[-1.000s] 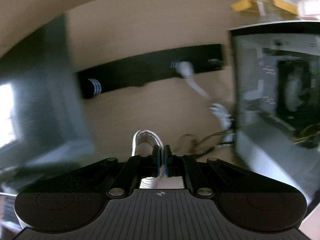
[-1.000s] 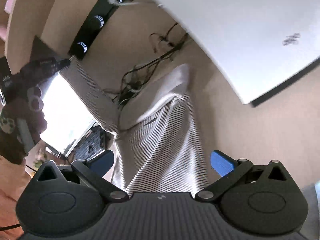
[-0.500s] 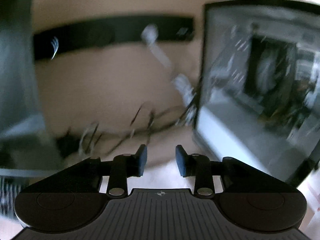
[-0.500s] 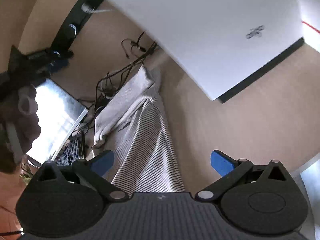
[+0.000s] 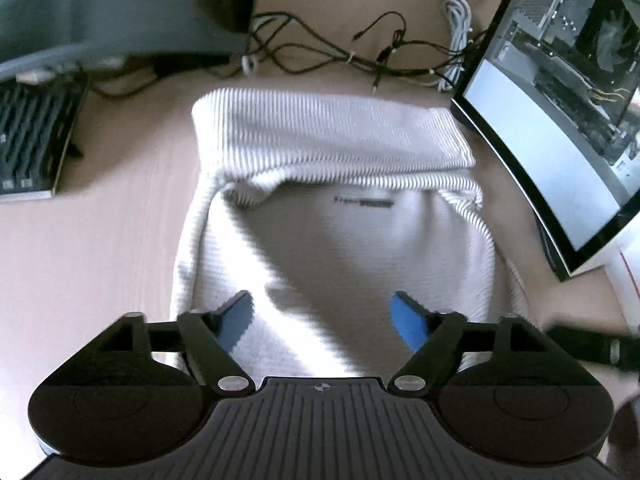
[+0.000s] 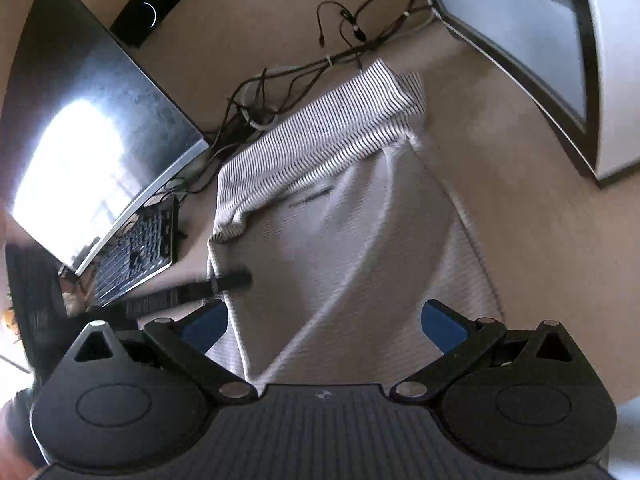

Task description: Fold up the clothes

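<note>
Only in right wrist view: left gripper's fingers (image 6: 230,279) over striped garment (image 6: 340,248). Left gripper (image 5: 322,318) tilted down above garment, jaws opening, nothing pinched. Right gripper (image 6: 326,326) likewise tilted, spread wide, empty. Garment flat on worktop (image 5: 100,240), top edge folded over, between 2 monitors.

Landmark: the garment (image 5: 332,208), which lies flat on the desk (image 5: 100,248). Its far edge is folded back onto itself. In the left wrist view, a tangle of cables (image 5: 340,56) lies on the desk directly behind the garment. A keyboard (image 5: 32,140) lies to the garment's left, apart from it. A monitor (image 5: 100,8) stands behind and left of the garment. A computer case (image 5: 560,112) stands to the garment's right, near its far right corner.
</note>
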The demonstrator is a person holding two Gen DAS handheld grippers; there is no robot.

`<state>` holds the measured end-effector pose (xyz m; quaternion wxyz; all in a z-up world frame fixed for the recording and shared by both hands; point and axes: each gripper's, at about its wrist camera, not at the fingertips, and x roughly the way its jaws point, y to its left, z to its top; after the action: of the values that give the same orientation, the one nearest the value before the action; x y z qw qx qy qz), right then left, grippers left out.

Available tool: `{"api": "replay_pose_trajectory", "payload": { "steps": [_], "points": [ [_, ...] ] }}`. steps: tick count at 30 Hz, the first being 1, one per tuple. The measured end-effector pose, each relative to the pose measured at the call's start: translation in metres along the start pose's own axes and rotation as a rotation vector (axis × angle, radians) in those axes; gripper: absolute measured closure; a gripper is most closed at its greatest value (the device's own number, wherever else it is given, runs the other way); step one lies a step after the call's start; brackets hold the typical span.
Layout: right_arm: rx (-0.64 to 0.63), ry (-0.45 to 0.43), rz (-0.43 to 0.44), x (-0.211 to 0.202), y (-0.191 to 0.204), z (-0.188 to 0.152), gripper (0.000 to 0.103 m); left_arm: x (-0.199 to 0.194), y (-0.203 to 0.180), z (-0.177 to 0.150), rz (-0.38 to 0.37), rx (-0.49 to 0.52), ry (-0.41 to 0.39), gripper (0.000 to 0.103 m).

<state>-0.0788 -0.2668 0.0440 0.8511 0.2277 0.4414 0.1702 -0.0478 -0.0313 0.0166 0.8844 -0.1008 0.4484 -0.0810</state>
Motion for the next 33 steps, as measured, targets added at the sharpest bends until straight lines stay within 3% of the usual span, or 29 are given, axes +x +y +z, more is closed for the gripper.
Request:
{"api": "replay_pose_trajectory", "payload": {
  "steps": [1,3,7,11,14,18,25,29,32,33],
  "points": [
    [-0.009,-0.013,-0.017,0.002,0.005,0.002,0.0,0.0,0.001,0.0,-0.018,-0.002,-0.002,0.009],
    [-0.041,-0.05,-0.06,0.005,0.017,0.007,0.0,0.002,0.006,-0.001,-0.052,0.013,-0.022,0.009],
    [-0.106,-0.076,-0.164,0.009,0.03,0.022,0.0,0.009,0.008,0.005,-0.044,0.0,-0.025,0.008],
    [-0.156,-0.09,-0.211,0.013,0.024,0.049,0.0,0.019,0.01,0.018,-0.072,-0.012,-0.049,0.004],
    [-0.159,-0.105,-0.236,0.027,0.011,0.071,0.0,0.035,0.015,0.026,-0.049,-0.043,-0.005,0.002],
    [-0.169,-0.14,-0.258,0.045,-0.008,0.097,0.0,0.042,0.013,0.033,-0.057,-0.005,0.017,0.0],
    [-0.265,-0.162,-0.336,0.09,-0.029,0.132,0.026,0.049,-0.004,0.03,0.021,0.104,0.001,0.0],
    [-0.273,-0.122,-0.344,0.117,-0.035,0.144,0.028,0.047,0.001,0.032,0.002,0.085,-0.001,0.0],
    [-0.281,-0.082,-0.311,0.128,-0.035,0.145,0.058,0.046,0.004,0.031,-0.011,0.071,-0.007,0.0],
    [-0.295,-0.085,-0.315,0.128,-0.032,0.144,0.062,0.046,0.004,0.031,-0.01,0.071,-0.009,0.0]
  ]
}}
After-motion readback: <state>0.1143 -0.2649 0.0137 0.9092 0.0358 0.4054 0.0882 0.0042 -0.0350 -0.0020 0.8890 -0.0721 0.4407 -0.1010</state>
